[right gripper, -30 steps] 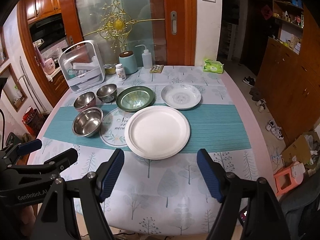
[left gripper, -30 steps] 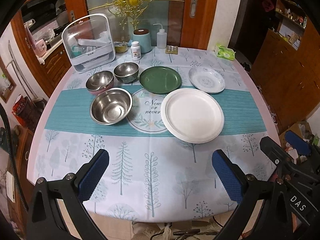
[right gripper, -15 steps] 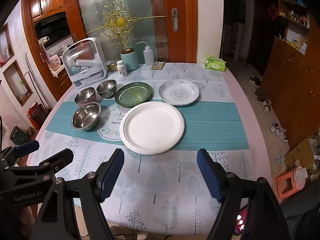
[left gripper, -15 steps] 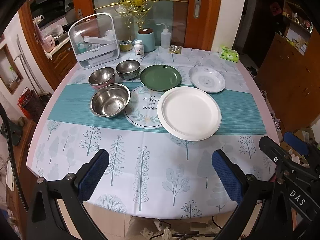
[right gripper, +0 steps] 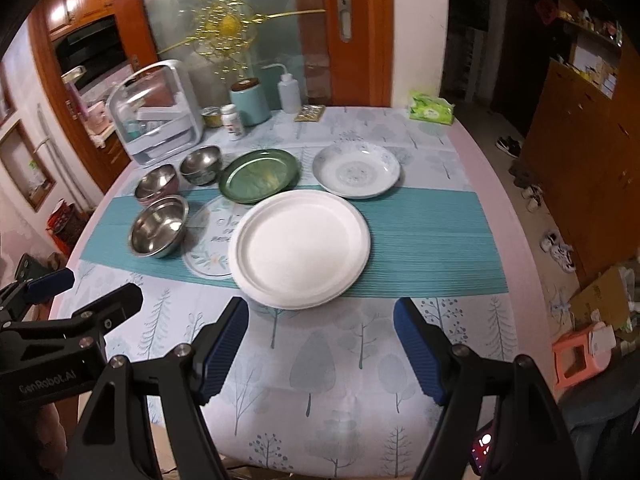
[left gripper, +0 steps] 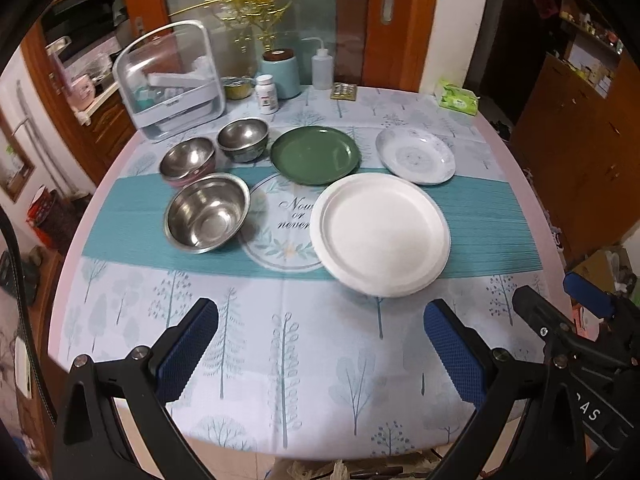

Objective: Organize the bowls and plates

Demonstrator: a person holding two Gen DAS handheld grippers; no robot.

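A large white plate (left gripper: 380, 234) (right gripper: 300, 242) lies mid-table. Behind it sit a green plate (left gripper: 315, 155) (right gripper: 260, 175) and a patterned white plate (left gripper: 416, 155) (right gripper: 356, 170). To the left stand a large steel bowl (left gripper: 206, 213) (right gripper: 159, 226) and two smaller steel bowls (left gripper: 188, 161) (left gripper: 243, 139). My left gripper (left gripper: 320, 344) is open and empty above the near table edge. My right gripper (right gripper: 322, 340) is open and empty, just in front of the white plate. The left gripper also shows in the right wrist view (right gripper: 60, 316).
A clear storage box (left gripper: 170, 80), a teal canister (left gripper: 280, 74), a pill bottle (left gripper: 267, 94), a squeeze bottle (left gripper: 322, 68) and a green tissue pack (left gripper: 458, 98) stand along the table's far edge. A wooden cabinet (right gripper: 584, 160) is on the right.
Both grippers have shifted a little over the near edge, and the dishes now sit slightly lower and nearer in both views. Nothing on the table has moved. Both stay open.
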